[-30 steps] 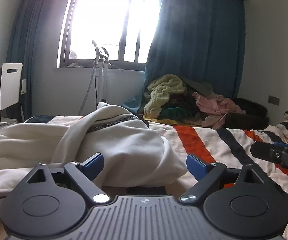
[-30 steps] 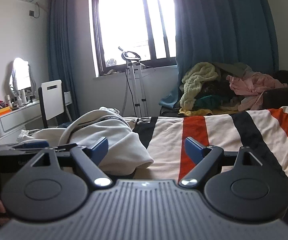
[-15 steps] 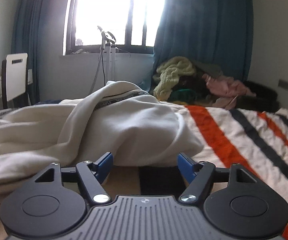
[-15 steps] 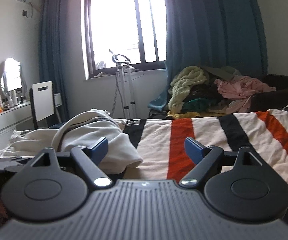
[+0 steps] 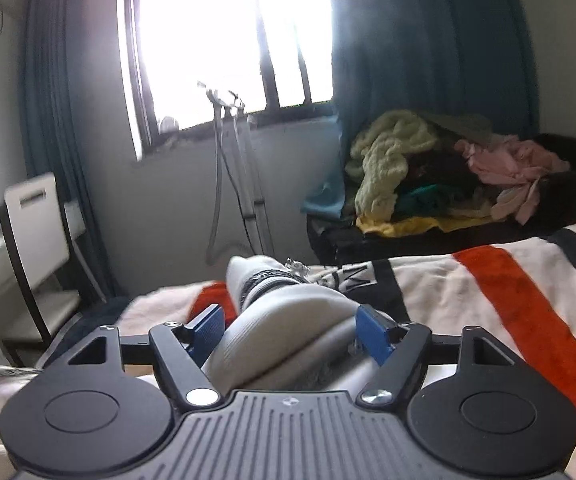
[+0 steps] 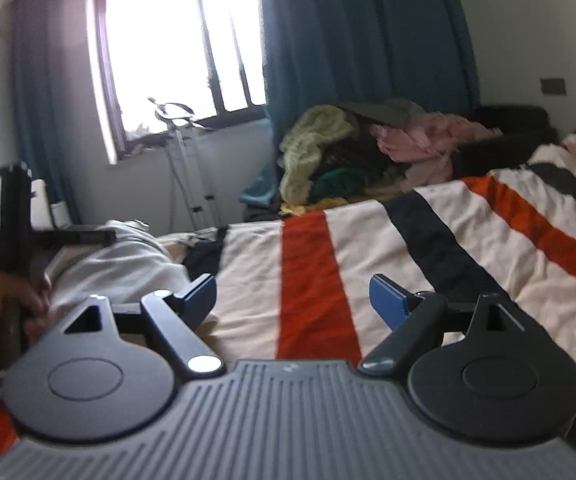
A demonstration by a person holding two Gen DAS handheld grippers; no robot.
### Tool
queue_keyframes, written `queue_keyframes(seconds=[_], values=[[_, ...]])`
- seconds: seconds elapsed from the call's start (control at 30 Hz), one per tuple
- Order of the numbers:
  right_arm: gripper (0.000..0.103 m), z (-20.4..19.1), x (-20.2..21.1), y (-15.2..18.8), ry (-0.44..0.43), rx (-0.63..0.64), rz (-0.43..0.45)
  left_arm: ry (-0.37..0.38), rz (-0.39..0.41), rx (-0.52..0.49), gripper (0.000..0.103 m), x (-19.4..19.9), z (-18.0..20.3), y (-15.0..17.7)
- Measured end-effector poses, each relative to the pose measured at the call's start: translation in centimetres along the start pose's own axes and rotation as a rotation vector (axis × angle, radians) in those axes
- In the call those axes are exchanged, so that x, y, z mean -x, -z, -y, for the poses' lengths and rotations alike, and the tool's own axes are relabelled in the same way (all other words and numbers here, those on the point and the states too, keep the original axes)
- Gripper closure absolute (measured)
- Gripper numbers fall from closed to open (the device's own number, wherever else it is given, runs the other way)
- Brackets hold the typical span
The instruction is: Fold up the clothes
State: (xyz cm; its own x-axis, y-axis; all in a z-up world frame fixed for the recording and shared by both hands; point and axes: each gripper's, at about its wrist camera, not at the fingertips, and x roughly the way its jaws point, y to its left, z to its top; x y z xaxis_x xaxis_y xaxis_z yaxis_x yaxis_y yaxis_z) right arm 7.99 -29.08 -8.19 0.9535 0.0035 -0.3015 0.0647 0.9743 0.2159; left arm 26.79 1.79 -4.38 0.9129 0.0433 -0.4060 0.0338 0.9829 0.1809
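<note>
Garment lies on the bedspread, lower centre of the left wrist view, bunched between the left gripper fingers. Chair at left edge. Stand below the window, centre. Clothes pile behind the bed, right. In the right wrist view, right gripper sits over bare bedspread; garment at left.

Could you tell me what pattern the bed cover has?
Cream with orange and black stripes, clearest in the right wrist view.
</note>
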Motion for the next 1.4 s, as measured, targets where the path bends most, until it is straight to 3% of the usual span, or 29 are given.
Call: queue_keyframes(seconds=[0.03,0.13,0.17,0.2,0.27,0.43,0.6,0.73,0.83,0.93,1.1,1.2,1.27,1.4], values=[[0.018,0.4,-0.8,0.1,0.008,-0.002,-0.007,-0.003,-0.025,0.001,0.029,-1.1,0.2,-0.2],[0.018,2.0,-2.5,0.2,0.070,-0.001,0.007,0.010,-0.081,-0.058,0.070,-2.6,1.3,-0.6],[0.018,2.7,-3.1,0.2,0.089,-0.017,0.001,0.012,-0.082,-0.082,0.092,-2.3,1.6,-0.5],[0.018,3.4,-3.7,0.2,0.102,-0.046,-0.013,0.012,-0.092,-0.101,0.098,-1.8,1.7,-0.6],[0.018,4.7,-4.7,0.2,0.125,-0.097,-0.037,0.021,-0.078,-0.113,0.099,0.1,1.8,-1.0],[0.018,5.1,-4.6,0.1,0.126,-0.108,-0.027,0.093,0.049,-0.168,0.100,10.5,3.2,0.1],[0.018,4.3,-2.3,-0.4,0.090,-0.065,0.014,0.234,0.110,-0.183,0.100,20.8,6.0,5.1],[0.018,3.8,0.2,-0.8,0.031,-0.050,0.030,0.350,0.004,-0.144,0.100,24.3,7.4,11.0],[0.018,2.8,2.0,-0.8,-0.063,-0.020,0.026,0.357,-0.048,-0.106,0.100,24.2,7.2,14.0],[0.018,1.6,3.1,-0.7,-0.163,0.008,0.007,0.362,-0.014,-0.081,0.096,24.6,6.4,13.6],[0.030,-0.1,3.0,-0.4,-0.281,0.043,-0.035,0.378,0.074,0.029,0.045,26.4,3.9,12.5],[0.031,-0.5,1.8,-0.4,-0.331,0.024,-0.108,0.340,0.091,0.083,0.029,26.9,2.1,11.7],[0.031,-0.9,0.6,-0.6,-0.368,0.004,-0.163,0.297,0.108,0.118,0.020,27.1,0.8,11.4],[0.031,-4.6,-2.9,-3.0,-0.416,0.081,-0.227,0.241,0.089,0.202,0.015,26.3,-2.0,11.0]])
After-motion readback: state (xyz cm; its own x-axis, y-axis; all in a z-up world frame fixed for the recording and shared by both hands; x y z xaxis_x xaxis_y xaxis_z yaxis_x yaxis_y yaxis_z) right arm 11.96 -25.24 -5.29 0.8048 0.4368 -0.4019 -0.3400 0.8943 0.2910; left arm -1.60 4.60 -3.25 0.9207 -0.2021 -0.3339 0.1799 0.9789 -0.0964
